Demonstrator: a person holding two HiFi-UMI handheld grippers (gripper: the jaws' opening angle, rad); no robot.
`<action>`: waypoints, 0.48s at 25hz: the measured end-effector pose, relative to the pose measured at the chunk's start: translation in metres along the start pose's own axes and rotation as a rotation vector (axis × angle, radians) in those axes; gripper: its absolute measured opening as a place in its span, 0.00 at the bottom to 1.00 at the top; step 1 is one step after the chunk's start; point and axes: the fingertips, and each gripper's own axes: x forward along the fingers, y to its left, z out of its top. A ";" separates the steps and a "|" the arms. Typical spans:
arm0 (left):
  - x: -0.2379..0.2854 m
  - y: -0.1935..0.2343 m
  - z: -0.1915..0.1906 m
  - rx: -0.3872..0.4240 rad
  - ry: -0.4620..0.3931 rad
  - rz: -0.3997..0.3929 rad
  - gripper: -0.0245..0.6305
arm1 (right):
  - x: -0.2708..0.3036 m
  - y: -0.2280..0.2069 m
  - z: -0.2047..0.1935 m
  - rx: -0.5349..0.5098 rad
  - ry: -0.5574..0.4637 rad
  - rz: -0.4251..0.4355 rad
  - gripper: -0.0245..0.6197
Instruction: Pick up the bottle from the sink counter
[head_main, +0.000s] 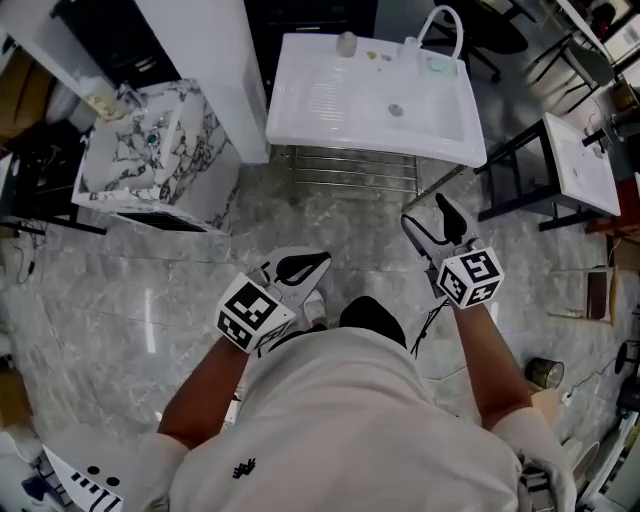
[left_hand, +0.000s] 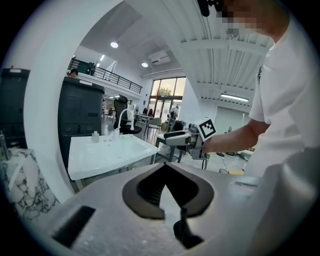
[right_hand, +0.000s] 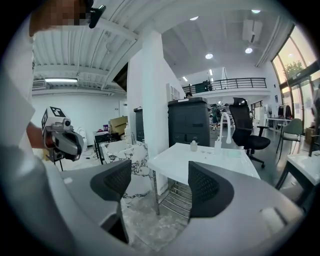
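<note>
Right gripper (head_main: 428, 215), head view: jaws spread, nothing between them. It hangs over the grey stone floor (head_main: 150, 280), near the front edge of the white rectangular sink counter (head_main: 320, 110) but short of it. Left gripper (head_main: 322, 262): lower and closer to the body, jaw tips together, empty. The small pale translucent bottle (head_main: 346, 43) stands upright at the counter's far rim, left of the white curved tap (head_main: 445, 20), well apart from both grippers.

Left gripper view: jaw tips meet in front of the lens with nothing clamped. The bottle (left_hand: 95, 136) shows small on the counter's back edge, untouched. The right gripper appears beyond the counter's near corner, in mid-air.

Right gripper view: both dark ribbed pads (right_hand: 210, 187) stand wide apart, with only floor and the counter's frame seen through the gap. The bottle (right_hand: 193, 145) sits far back on the counter top, above and beyond the jaws, roughly in line with the right-hand pad.

Progress, as I judge it: approach stage only. No contact or grasp has been made. What remains is to reach across the counter, bracket the bottle, close on it and lift. The open right gripper looks the likelier one to take it.
</note>
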 end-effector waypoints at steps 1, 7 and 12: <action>0.000 0.007 0.002 -0.006 -0.002 0.004 0.05 | 0.009 -0.001 0.004 -0.003 0.002 0.006 0.61; 0.007 0.046 0.013 -0.028 -0.016 0.041 0.05 | 0.064 -0.022 0.023 -0.031 0.001 0.044 0.61; 0.018 0.091 0.028 -0.037 -0.025 0.099 0.05 | 0.116 -0.053 0.037 -0.038 -0.012 0.070 0.61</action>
